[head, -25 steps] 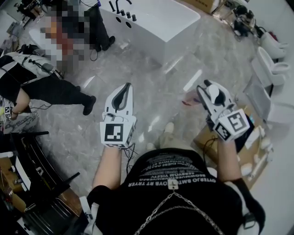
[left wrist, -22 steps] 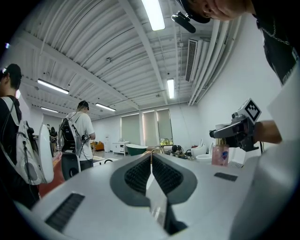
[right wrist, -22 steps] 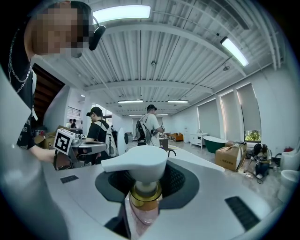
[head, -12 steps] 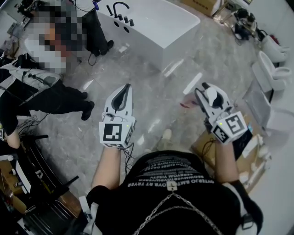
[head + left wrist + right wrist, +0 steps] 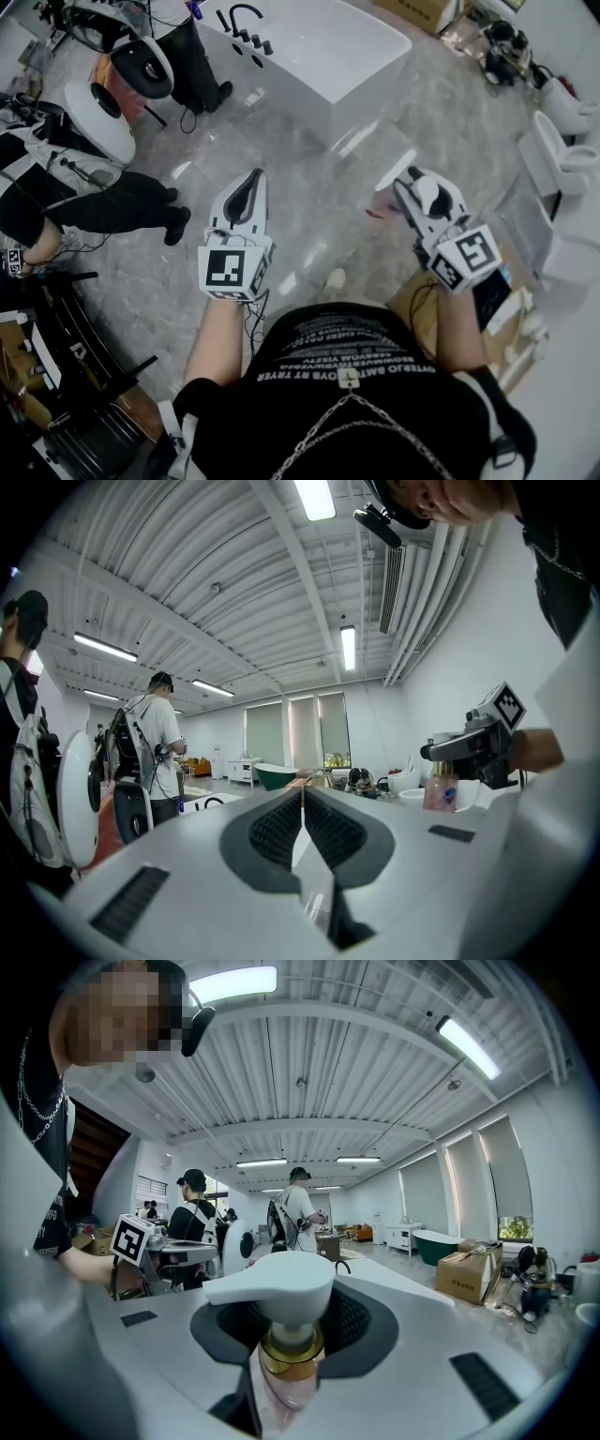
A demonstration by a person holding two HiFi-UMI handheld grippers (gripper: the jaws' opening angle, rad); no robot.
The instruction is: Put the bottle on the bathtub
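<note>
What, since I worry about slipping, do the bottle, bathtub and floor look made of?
Bottle: translucent pink body, likely plastic; matte white pump; shiny gold collar, metal or plated. Bathtub: smooth glossy white, acrylic or ceramic, unclear. Floor: polished grey veined stone or tile, mirroring ceiling lights.

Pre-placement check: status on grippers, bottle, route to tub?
Left gripper shut, empty. Right gripper shut on pink pump bottle. White bathtub ahead across bare floor, not reached. Bystander off left, nothing blocking.
</note>
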